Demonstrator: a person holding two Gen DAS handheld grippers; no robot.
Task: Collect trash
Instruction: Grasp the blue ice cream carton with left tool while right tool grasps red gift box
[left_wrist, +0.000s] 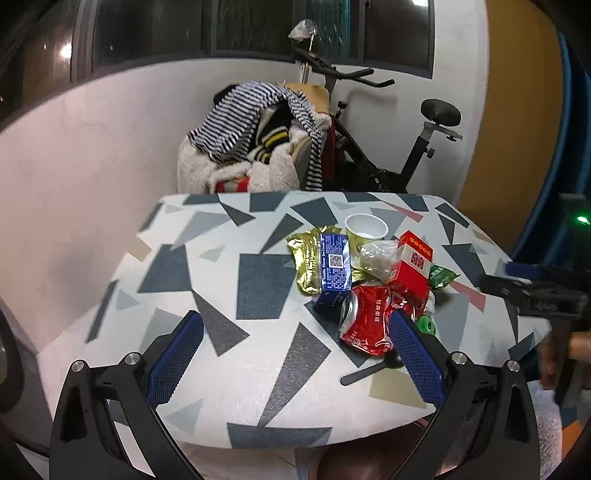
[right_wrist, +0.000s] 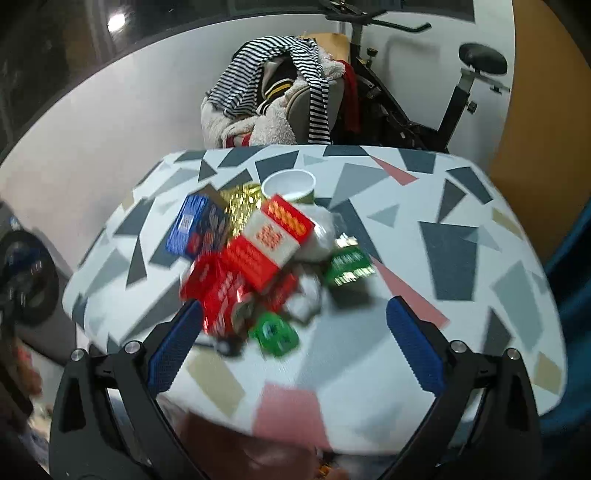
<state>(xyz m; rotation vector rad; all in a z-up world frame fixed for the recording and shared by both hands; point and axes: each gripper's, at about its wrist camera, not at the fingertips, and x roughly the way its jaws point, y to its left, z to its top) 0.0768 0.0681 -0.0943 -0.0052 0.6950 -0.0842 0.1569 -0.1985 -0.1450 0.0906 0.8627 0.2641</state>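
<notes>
A heap of trash lies on the patterned table (left_wrist: 207, 280): a crushed red can (left_wrist: 364, 321), a red box (left_wrist: 412, 267), a blue box (left_wrist: 334, 267), a gold wrapper (left_wrist: 304, 258), a clear bag (left_wrist: 378, 258), a white paper cup (left_wrist: 365, 226), green wrappers (left_wrist: 441, 276) and a black spoon (left_wrist: 373, 369). My left gripper (left_wrist: 295, 328) is open and empty, its right finger just in front of the can. The right wrist view is blurred; the right gripper (right_wrist: 295, 317) is open above the near edge of the heap, over the red can (right_wrist: 218, 295) and a green wrapper (right_wrist: 273, 332).
Beyond the table stands a chair piled with striped and fleece clothes (left_wrist: 255, 140) and an exercise bike (left_wrist: 399, 147) against the white wall. The right gripper shows at the right edge of the left wrist view (left_wrist: 535, 291). An orange panel (left_wrist: 517, 110) is at the right.
</notes>
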